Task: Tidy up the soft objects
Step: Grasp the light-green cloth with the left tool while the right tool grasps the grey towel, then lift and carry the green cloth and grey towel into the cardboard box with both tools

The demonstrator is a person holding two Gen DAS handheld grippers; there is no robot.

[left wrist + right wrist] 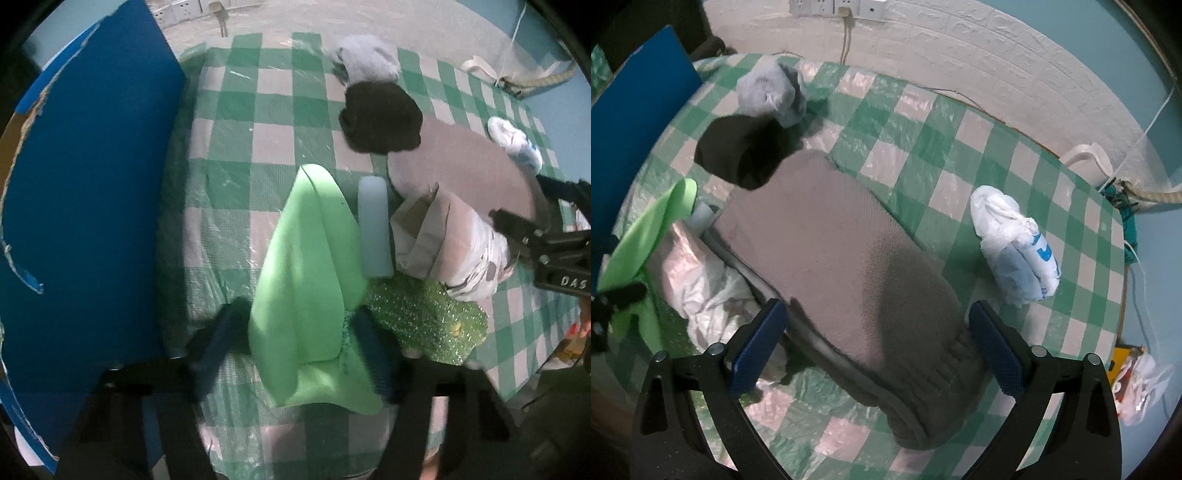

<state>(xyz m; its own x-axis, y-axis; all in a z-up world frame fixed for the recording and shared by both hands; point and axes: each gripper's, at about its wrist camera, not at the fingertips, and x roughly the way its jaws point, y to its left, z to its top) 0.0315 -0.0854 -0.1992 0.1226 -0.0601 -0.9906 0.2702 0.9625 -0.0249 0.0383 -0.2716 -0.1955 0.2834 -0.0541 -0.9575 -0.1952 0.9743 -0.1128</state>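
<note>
Green cloth (314, 280) on the checked bench (236, 155), pinched in left gripper (299, 332). Right gripper (877, 339), just beside that cloth, spread astride grey fleece slipper (849, 266), pads apart from it.

A green-checked tablecloth (923, 155) beside a blue board (92, 184), wall sockets (834, 7) beyond.

A table covered by a green-and-white checked cloth (923, 122) under clear plastic film is seen. Laid on it: a pale grey fluffy item (768, 92) at the far side, a black soft item (742, 151) just beside it, a long grey fleece piece (849, 258), a white-and-blue plastic bag (1015, 247) apart, a green cloth (306, 280), a glittery green piece (424, 321), a crumpled white bag (713, 291).
</note>
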